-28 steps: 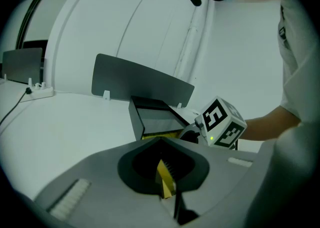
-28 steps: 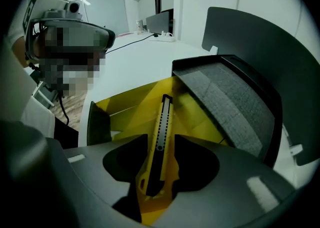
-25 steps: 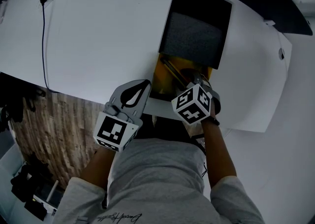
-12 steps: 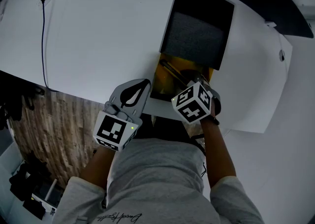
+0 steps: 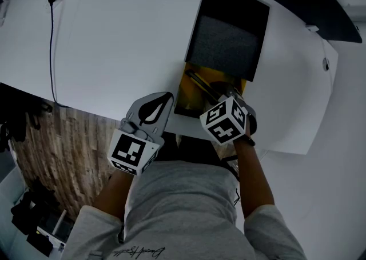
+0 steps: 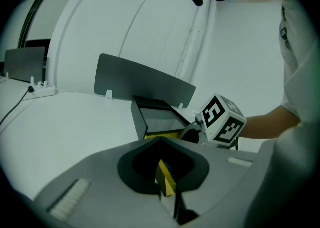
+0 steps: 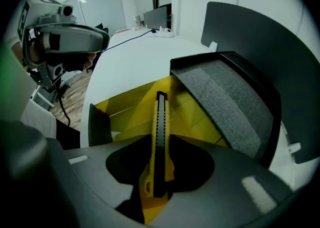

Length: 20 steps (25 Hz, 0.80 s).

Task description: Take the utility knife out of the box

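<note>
Bench: the white bench (image 5: 114, 42) carries the box (image 5: 191, 92) near its front edge. A black cable (image 5: 50, 47) runs over its left part to a power strip (image 6: 42, 90).
Box: open, yellow inside, with a dark outer wall. Its black lid (image 5: 251, 7) is tilted back and lined with grey foam (image 5: 223, 42).
Behind the box: a grey divider panel (image 6: 145, 79) stands upright on the bench.
Below the bench edge: wooden floor (image 5: 63, 144).
In the way: in the head view, the right gripper's marker cube (image 5: 224, 119) covers the near end of the box.
Left gripper: the left gripper (image 5: 163, 102) sits at the bench's front edge, just left of the box, with its fingers together at the tips.
Hard to make out: a thin yellow ridged strip (image 6: 165, 178) shows in the gap between the left fingers, and I cannot tell what it is. The head view gives only a dark slanted sliver of the knife, and its rear end is cut off behind the gripper body.
Utility knife: the utility knife (image 7: 161, 117) is long and slim. It has a yellow body and a black notched track down its middle.
Where it is: inside the box, lengthwise over the yellow floor, with its tip toward the lid.
Right gripper: the right gripper (image 7: 159, 157) points steeply down into the box, with its fingers clamped on the knife's rear part.
</note>
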Each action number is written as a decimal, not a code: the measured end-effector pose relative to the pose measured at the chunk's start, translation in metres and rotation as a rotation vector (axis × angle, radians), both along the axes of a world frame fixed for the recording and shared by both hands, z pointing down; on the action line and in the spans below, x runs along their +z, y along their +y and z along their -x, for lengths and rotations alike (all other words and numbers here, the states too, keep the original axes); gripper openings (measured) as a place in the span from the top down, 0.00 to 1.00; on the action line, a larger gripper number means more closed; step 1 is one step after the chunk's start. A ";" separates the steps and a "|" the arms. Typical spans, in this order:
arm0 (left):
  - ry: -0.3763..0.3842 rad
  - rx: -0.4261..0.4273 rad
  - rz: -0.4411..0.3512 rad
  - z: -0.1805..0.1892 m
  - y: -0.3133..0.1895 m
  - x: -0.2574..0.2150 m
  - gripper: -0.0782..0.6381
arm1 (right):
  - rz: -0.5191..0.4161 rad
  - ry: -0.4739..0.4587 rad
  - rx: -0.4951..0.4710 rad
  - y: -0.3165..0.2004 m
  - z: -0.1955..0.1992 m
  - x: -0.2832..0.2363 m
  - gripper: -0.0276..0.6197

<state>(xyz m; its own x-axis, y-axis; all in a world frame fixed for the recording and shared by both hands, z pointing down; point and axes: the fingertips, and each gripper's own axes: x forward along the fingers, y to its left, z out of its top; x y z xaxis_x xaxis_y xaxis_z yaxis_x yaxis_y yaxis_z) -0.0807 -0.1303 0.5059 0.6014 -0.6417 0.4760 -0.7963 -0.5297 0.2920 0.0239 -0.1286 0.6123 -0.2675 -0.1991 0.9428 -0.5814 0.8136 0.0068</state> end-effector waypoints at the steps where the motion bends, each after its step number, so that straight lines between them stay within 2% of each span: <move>1: 0.000 0.000 -0.002 0.000 0.000 -0.001 0.89 | -0.001 -0.003 0.001 0.000 -0.001 -0.002 0.75; 10: -0.003 0.002 -0.043 0.001 -0.002 -0.021 0.89 | -0.030 -0.039 0.007 -0.001 0.002 -0.028 0.75; 20: -0.022 -0.003 -0.101 0.003 -0.003 -0.053 0.89 | -0.108 -0.128 0.047 -0.007 0.000 -0.077 0.75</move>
